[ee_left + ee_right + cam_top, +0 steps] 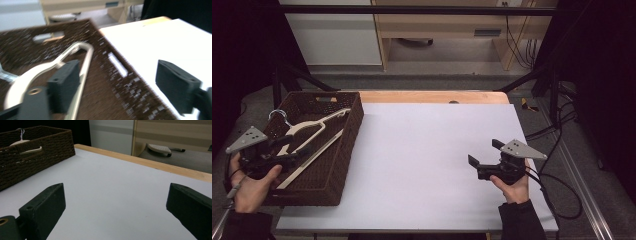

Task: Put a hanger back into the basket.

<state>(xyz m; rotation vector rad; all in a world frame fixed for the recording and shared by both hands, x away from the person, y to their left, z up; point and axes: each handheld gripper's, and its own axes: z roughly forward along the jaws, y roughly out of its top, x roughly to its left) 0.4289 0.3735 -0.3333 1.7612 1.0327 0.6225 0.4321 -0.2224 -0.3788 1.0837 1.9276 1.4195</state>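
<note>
hanger: cream wooden coat hanger with a metal hook [314, 131] lies tilted inside the dark brown woven rectangular basket [349, 145], at 9 o'clock on the worktop; hook end toward 10 o'clock, one arm leaning up toward the basket's far wall.
basket: sits on the white sheet-covered worktop [427, 160], left side, handle slots cut in its walls.
left gripper: black left gripper [298, 148] over the basket's near-left part; fingers released, spread wide. In the left gripper view one finger [63, 87] overlaps the hanger's shoulder, the other [177, 86] hangs past the basket wall over the worktop. Touching or not: cannot tell, view is blurred.
right gripper: black right gripper [484, 156] at 3 o'clock, well apart from the basket; fingers released, nothing between them, bare worktop ahead.
risk 1: fingers straddle the basket wall, so closing may pinch wicker instead of the hanger.
risk 2: hanger tilted and thin; a grip on one arm may let it swing or slip.
risk 3: lifting could snag the hook on the weave and drag or tip the basket, since the right gripper is not steadying it.
</note>
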